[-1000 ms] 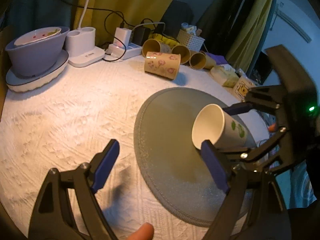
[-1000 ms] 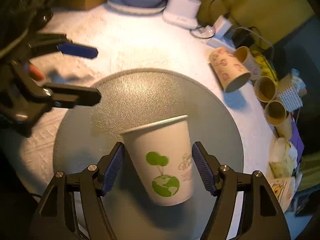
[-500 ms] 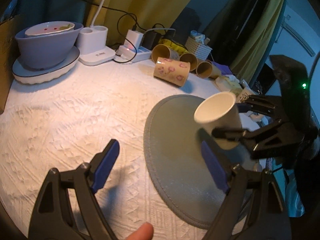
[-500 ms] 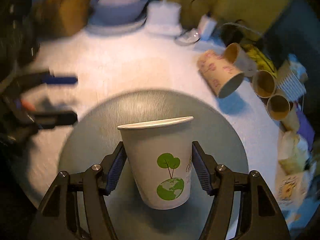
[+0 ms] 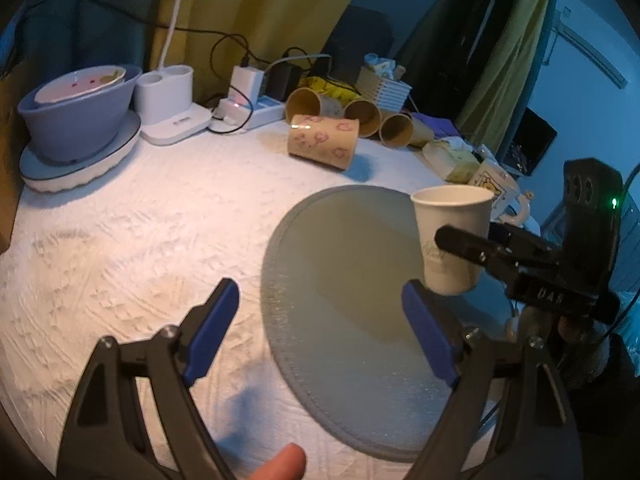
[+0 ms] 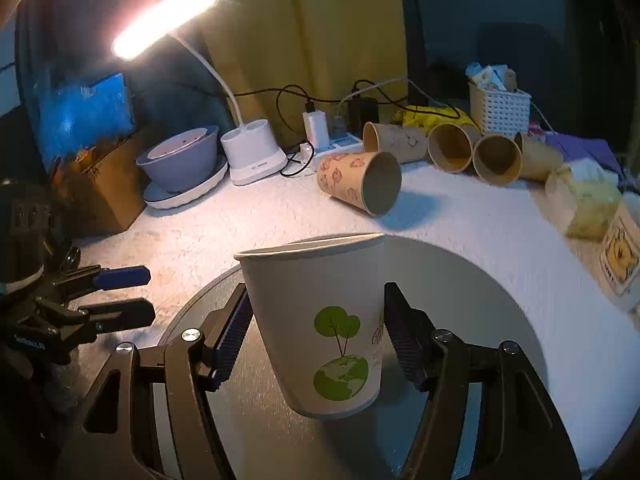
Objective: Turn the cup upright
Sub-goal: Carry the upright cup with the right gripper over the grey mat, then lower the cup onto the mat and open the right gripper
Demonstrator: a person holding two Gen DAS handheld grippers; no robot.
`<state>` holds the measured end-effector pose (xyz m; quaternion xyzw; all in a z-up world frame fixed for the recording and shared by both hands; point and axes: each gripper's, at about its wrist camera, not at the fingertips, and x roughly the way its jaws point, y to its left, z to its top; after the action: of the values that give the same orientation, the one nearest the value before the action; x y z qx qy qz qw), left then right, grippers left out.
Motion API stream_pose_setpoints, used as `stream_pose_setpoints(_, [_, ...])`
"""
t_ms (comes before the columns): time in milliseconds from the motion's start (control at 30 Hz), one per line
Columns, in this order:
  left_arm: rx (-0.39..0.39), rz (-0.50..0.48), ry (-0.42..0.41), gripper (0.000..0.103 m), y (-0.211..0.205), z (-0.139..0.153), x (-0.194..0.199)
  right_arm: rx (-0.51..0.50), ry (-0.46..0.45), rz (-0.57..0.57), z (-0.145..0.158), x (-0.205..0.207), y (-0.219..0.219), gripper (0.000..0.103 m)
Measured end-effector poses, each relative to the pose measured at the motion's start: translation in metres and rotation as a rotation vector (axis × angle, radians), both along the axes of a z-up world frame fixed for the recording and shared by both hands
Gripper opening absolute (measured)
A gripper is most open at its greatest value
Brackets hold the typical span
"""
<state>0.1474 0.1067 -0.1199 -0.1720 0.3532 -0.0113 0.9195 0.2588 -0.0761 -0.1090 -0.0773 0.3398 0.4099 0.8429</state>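
A white paper cup with a green tree-and-globe print [image 6: 320,320] stands upright, mouth up, between the fingers of my right gripper [image 6: 316,332], which is shut on it just above the round grey mat [image 6: 460,280]. In the left wrist view the same cup [image 5: 452,236] is over the right side of the mat [image 5: 340,272], held by the right gripper [image 5: 472,246]. My left gripper [image 5: 320,332] is open and empty over the mat's left edge. It also shows at the left in the right wrist view [image 6: 128,296].
A pink-flowered paper cup [image 6: 360,182] lies on its side behind the mat, with several brown cups [image 6: 472,148] behind it. A purple bowl on a plate [image 5: 76,116], a lamp base [image 5: 168,100], a power strip and a white basket [image 6: 498,110] line the back.
My right gripper has turned the white cup from lying tilted with its mouth sideways to upright with its mouth up, and lifted it. My left gripper stays open.
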Motion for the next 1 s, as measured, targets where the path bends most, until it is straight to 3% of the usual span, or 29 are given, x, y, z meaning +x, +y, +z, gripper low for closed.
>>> stream_pose_setpoints(267, [0.024, -0.023, -0.001, 0.085, -0.017, 0.005, 0.000, 0.040, 0.005, -0.009, -0.009, -0.011, -0.018, 0.069])
stream_pose_setpoints(1000, [0.091, -0.083, -0.019, 0.085, -0.055, 0.015, -0.026, -0.108, -0.008, -0.128, -0.015, -0.048, -0.046, 0.073])
